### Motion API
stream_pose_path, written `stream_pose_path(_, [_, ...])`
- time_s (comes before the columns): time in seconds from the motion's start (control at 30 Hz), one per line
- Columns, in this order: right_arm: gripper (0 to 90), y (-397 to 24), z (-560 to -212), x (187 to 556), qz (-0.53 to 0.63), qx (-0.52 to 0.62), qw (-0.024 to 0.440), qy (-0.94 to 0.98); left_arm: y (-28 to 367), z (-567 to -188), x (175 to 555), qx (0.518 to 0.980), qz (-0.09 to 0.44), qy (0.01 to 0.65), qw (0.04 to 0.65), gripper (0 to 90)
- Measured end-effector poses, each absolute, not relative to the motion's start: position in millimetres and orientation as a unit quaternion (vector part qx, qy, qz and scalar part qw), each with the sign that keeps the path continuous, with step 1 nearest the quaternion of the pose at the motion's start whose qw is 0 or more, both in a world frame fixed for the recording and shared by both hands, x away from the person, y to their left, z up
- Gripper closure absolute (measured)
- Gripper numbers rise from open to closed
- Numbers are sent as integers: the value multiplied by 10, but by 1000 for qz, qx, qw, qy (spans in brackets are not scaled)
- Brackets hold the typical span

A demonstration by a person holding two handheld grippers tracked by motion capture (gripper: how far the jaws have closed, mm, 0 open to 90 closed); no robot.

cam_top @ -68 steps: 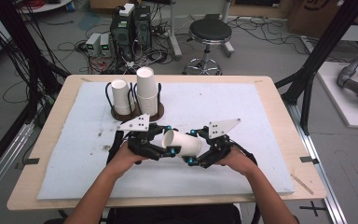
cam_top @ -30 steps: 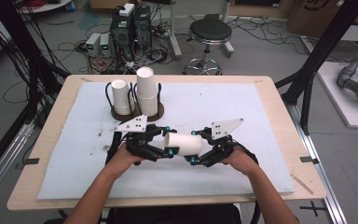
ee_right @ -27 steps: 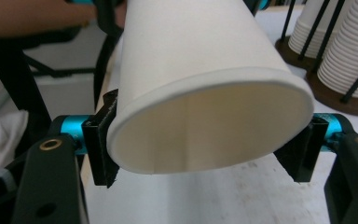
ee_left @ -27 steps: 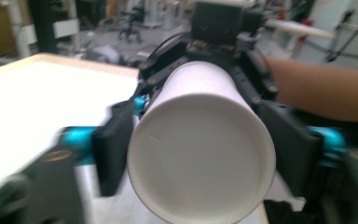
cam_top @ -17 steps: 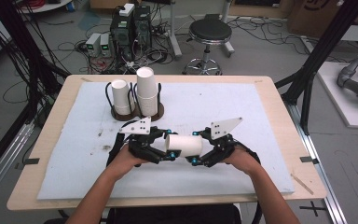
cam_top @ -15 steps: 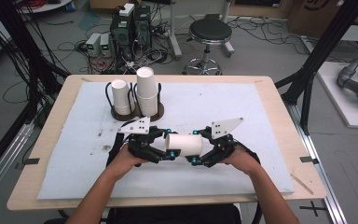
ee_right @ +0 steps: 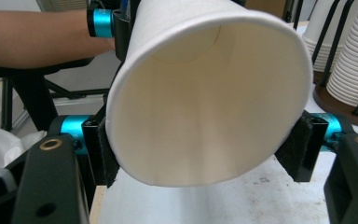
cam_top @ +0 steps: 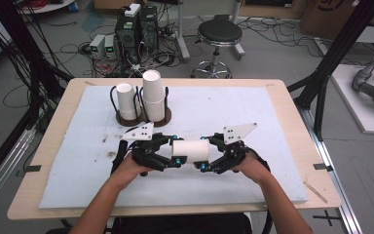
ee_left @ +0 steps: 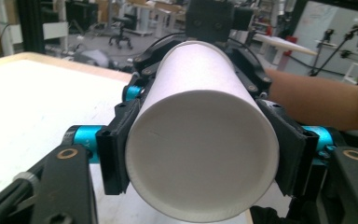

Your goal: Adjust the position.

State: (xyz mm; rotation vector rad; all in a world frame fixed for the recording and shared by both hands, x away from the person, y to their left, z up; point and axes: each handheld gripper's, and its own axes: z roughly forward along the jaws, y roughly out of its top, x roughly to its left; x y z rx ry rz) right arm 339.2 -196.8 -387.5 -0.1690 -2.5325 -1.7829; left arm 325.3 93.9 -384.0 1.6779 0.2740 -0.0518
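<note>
Two grippers meet on one white paper cup (cam_top: 191,150), held lying sideways just above the white mat (cam_top: 253,112), well in front of the cup rack (cam_top: 143,118). L gripper (cam_top: 177,161) at closed-base end: jaws just been opening, pads against cup sides. R gripper (cam_top: 203,166) wide, clamped on rim end. Stacked cups (cam_top: 153,93) upright in rack.

- Our left gripper (cam_top: 175,161) lies level and points right, its jaws just opening a little.
- Our right gripper (cam_top: 205,155) lies level and points left, facing it tip to tip, jaws spread wide.
- Both forearms angle in from below, hands wrapped round the gripper bodies.
</note>
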Motion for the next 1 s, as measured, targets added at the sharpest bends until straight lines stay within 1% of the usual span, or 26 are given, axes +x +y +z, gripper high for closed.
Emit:
stream_pose_path(0.07, [288,-1974,-3878,3400,-570,-51,20,-820,956,-3816,3256,736,-18,134,663,248])
stream_pose_path(0.17, [291,-1976,-3891,3401,-554,-52,17,-830,970,-3796,3258,735,-19,131,664,242])
stream_pose_path(0.2, [297,-1970,-3897,3403,-550,-52,17,-833,967,-3800,3259,738,-22,127,662,247])
stream_pose_path(0.27, [297,-1951,-3904,3400,-548,-49,21,-835,948,-3816,3254,748,-25,116,654,292])
stream_pose_path(0.33, [297,-1941,-3894,3396,-550,-45,25,-833,923,-3838,3248,754,-32,109,647,311])
stream_pose_path(0.37, [297,-1943,-3885,3392,-552,-46,27,-832,916,-3844,3245,756,-29,105,646,335])
stream_pose_path(0.43, [296,-1956,-3877,3397,-553,-43,29,-831,916,-3843,3240,754,-32,102,648,343])
stream_pose_path(0.53, [253,-1958,-3876,3388,-559,-49,30,-827,928,-3829,3235,746,-28,101,657,345])
stream_pose_path(0.6, [196,-1947,-3876,3383,-569,-62,27,-820,955,-3818,3237,735,-26,104,669,345])
stream_pose_path(0.67, [196,-1957,-3880,3385,-580,-72,33,-811,985,-3813,3240,728,-26,107,677,346])
stream_pose_path(0.7, [199,-1966,-3881,3387,-586,-76,35,-806,988,-3815,3240,729,-26,107,676,346])
stream_pose_path(0.77, [260,-1991,-3867,3404,-596,-75,42,-798,982,-3833,3235,737,-25,106,667,349])
stream_pose_path(0.8, [273,-2001,-3859,3405,-599,-72,42,-796,979,-3841,3233,740,-27,104,663,351])
stream_pose_path(0.93, [297,-2010,-3862,3410,-589,-69,43,-804,964,-3860,3228,747,-21,108,655,351])
stream_pose_path(1.0, [320,-2005,-3872,3420,-583,-69,47,-808,964,-3866,3235,749,-18,121,652,331])
